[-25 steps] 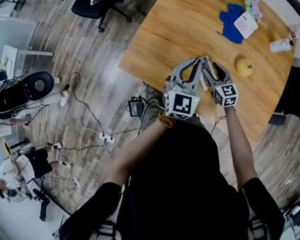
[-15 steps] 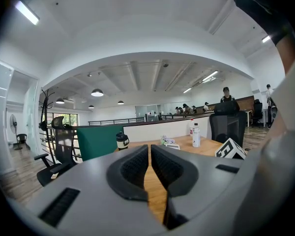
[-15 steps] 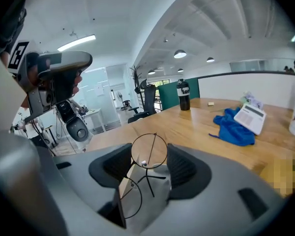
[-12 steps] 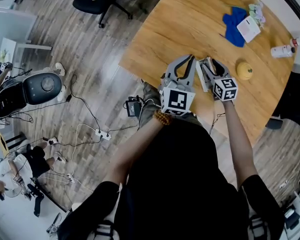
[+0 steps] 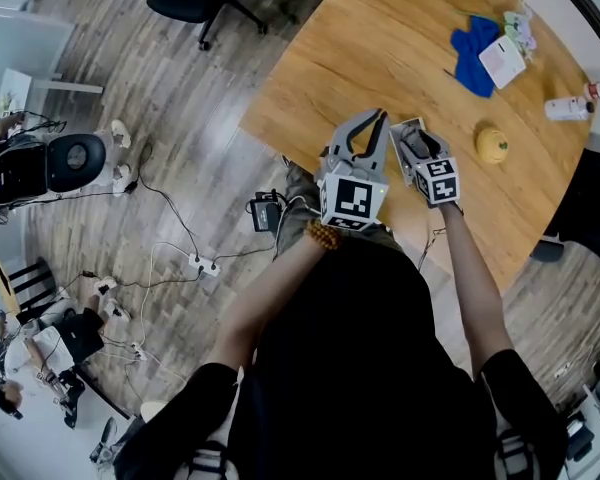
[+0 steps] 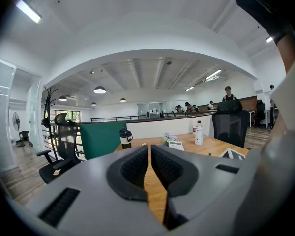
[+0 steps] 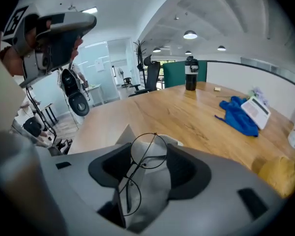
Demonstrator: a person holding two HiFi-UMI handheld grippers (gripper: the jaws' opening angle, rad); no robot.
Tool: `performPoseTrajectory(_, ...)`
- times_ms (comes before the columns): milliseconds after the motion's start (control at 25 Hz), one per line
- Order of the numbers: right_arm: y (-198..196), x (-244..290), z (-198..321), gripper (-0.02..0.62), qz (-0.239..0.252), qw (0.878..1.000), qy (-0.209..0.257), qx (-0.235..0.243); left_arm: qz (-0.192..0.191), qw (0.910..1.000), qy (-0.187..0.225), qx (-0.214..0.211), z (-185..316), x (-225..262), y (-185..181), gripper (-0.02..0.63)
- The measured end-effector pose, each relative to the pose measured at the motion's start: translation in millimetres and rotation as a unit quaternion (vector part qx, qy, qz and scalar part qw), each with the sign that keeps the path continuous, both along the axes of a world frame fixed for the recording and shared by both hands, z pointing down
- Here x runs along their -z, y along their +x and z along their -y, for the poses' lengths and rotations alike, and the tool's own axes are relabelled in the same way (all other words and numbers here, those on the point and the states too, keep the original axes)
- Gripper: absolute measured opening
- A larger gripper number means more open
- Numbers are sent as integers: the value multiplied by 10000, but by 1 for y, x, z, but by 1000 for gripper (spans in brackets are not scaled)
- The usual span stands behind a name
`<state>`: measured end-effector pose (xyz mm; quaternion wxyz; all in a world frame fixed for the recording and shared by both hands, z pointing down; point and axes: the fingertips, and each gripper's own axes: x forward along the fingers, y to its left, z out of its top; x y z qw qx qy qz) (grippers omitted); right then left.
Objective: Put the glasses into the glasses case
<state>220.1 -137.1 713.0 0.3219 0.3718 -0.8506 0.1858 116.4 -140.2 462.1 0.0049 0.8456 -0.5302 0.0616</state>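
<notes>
1. Right gripper (image 5: 411, 134): jaws stand part-way apart and are closed on a pale grey, open glasses case (image 7: 156, 193). The dark pads sit against the case's two long sides. Judged a firm hold, since the case hangs clear above the round wooden table (image 5: 380, 38).
2. Thin round black wire-frame glasses (image 7: 141, 173) lie on the case, right in the mouth of the right gripper. One lens ring is toward the jaw tips, the other back toward the gripper body. Whether they are fully seated in the tray I cannot tell.
3. Long axis: the glasses run lengthwise along the case, nearly in line with the way the right gripper points, skewed a little to one side. The pads press across that axis.
4. A pale flap shows beyond the far lens, probably the lid. Its hinge side is not clear.
5. Left gripper (image 5: 378, 118): jaws drawn together with only a slit between them, nothing in it. It points nearly level over the table edge.
6. Key relation: in the head view the left gripper sits just beside the right one, tips near the case's far end. The right gripper view shows it above and to the left of the case.
7. Judgement: the left is the free tool and close enough. It would come in across the glasses' long axis to nudge the frame down or fold the flap.
</notes>
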Motion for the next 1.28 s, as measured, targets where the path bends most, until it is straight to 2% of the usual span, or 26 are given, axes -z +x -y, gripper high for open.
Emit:
performPoseTrajectory(160,-7,-4,-6,238,-310,9992,-5,267,-10,10000,-27,-20,2,-2,-1,35)
performPoseTrajectory(240,-8,-6,-7,272,-437,9986,-4,310,-7,10000,-65,-49,2,-3,1,35)
performPoseTrajectory(600,1,1,-20,338,-347,9991,-244,-17,-63,9999,-72,-92,5,-8,2,35)
performPoseTrajectory(760,1,-3,-25,338,-513,9982,-193,254,-77,9998,-100,-121,6,-8,4,35)
performPoseTrajectory(920,2,-9,-29,369,-802,9946,-161,645,-89,9998,-77,-158,8,-7,6,35)
performPoseTrajectory(1000,4,-6,-23,378,-438,9978,-194,458,-84,9998,-78,-168,9,-8,7,35)
performPoseTrajectory(1120,14,1,-14,391,71,9990,-402,-187,-68,9997,-144,-178,10,-11,7,35)
performPoseTrajectory(1280,22,18,-22,266,71,9966,-408,-719,-54,9997,-186,-173,11,-13,7,35)
